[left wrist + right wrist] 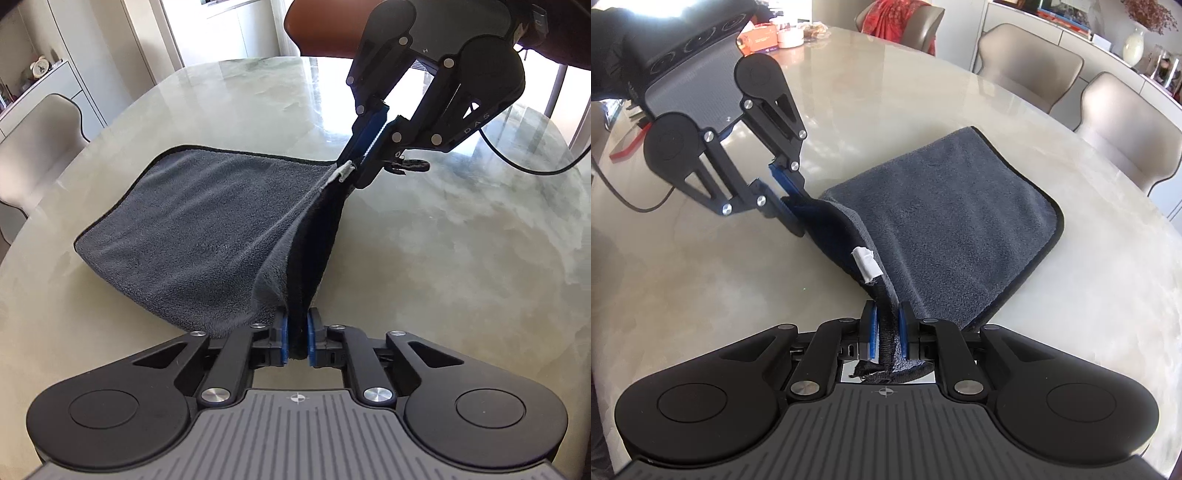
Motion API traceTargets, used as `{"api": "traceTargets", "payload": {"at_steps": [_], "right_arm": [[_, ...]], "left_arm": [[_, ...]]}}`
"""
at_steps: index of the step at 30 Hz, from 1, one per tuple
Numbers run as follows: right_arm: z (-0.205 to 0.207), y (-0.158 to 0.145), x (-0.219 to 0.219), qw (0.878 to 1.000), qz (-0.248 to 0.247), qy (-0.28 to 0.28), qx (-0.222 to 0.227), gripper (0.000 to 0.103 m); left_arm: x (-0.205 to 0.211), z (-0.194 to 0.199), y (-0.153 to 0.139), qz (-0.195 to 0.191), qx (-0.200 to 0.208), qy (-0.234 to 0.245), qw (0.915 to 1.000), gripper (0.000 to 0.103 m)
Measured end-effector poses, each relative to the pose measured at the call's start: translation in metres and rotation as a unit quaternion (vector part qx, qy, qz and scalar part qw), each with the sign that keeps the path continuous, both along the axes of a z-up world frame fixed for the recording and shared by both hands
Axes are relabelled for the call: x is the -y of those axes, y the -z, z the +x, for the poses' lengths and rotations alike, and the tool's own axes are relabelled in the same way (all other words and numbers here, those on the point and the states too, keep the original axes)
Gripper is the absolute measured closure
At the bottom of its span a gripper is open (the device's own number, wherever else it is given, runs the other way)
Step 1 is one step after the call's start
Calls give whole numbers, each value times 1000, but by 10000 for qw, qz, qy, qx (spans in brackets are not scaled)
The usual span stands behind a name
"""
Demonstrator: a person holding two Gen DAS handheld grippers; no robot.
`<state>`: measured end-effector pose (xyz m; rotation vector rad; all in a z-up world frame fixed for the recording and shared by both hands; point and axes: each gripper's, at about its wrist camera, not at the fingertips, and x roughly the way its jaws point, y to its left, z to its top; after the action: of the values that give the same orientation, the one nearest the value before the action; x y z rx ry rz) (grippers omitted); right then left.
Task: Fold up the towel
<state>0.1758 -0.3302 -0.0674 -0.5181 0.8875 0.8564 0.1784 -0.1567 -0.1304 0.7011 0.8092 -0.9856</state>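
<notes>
Grey towel (192, 236) on marble table (461, 258), its far part flat, near edge lifted, left gripper (296, 339) pinching one corner, right gripper (887, 332) pinching the other beside white tag (866, 264), chairs (1027, 62) beyond.

We see a plush grey cloth towel (192, 229) with black stitched edging, a white fabric tag (866, 264) ahead of our right gripper (886, 332): matt black plastic, shiny metal rivets, blue rubbery pads. The stone-like table (461, 258) gleams glossy.
</notes>
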Motion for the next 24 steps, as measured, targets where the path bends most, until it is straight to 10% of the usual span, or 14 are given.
{"api": "traceTargets", "payload": {"at_steps": [17,21,24], "right_arm": [[14,-18,4,9995,-168,-163,202,89],[10,-20,-2,9996,15,-235,133,48],[-10,-14,-15,9969,-51,-569,538,39]], "left_arm": [[2,37,-37,103,223,-116,9996,96],[4,48,-44,-5,192,-156,9997,96],[7,52,-43,15,162,-126,9998,96]]}}
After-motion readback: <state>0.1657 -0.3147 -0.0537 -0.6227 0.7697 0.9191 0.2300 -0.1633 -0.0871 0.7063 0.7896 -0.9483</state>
